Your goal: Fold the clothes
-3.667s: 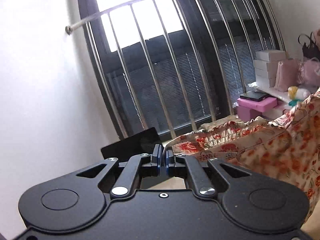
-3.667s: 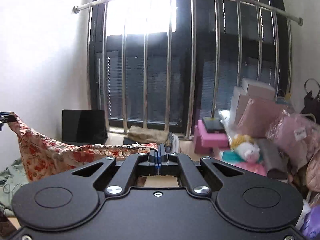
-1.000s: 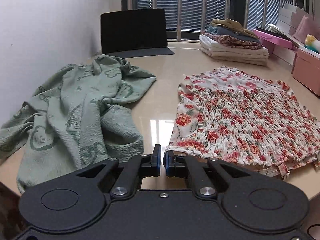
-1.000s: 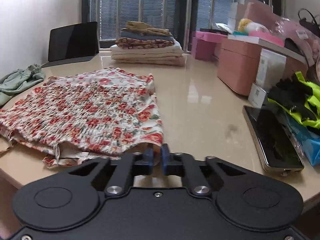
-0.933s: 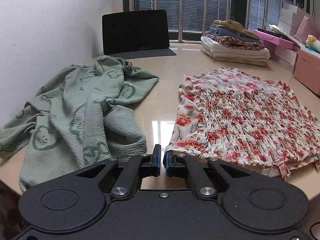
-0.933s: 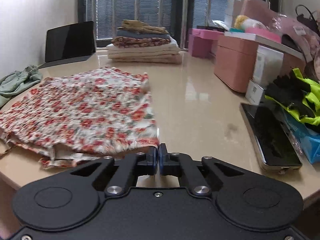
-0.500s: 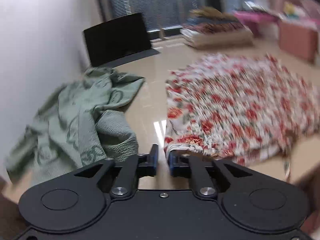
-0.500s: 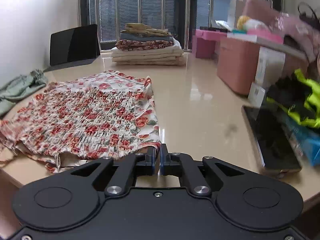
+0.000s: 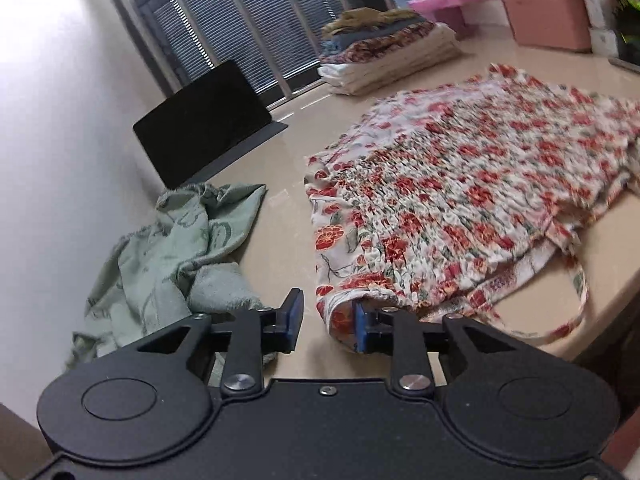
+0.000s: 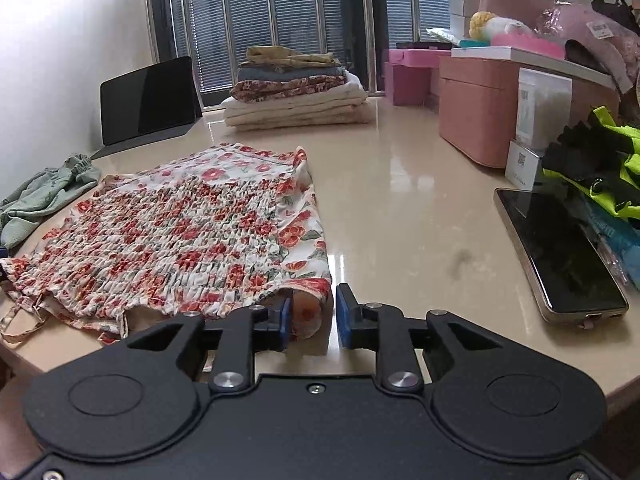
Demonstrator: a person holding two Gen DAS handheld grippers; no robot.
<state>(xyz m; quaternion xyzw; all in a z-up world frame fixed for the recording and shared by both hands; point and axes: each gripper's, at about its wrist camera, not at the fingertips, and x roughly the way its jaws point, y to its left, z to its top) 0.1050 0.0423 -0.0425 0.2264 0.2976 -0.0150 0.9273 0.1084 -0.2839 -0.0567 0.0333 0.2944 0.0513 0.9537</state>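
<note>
Red-floral smocked cotton top (image 10: 188, 232) laid flat on glossy beige desk (image 10: 400, 208), prob for folding; left gripper (image 9: 326, 316), right gripper (image 10: 310, 318) jaws opening, near corners slack between, nothing pinched.

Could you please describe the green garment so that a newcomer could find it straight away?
Start at the beige table and go to its wall side, near the dark tablet. The green garment lies beside the flat floral top; it alone is crumpled and unfolded, in plain sage green.

Window-lit, glare on table (image 10: 400, 208), fisheye-bent edges, slight blur
</note>
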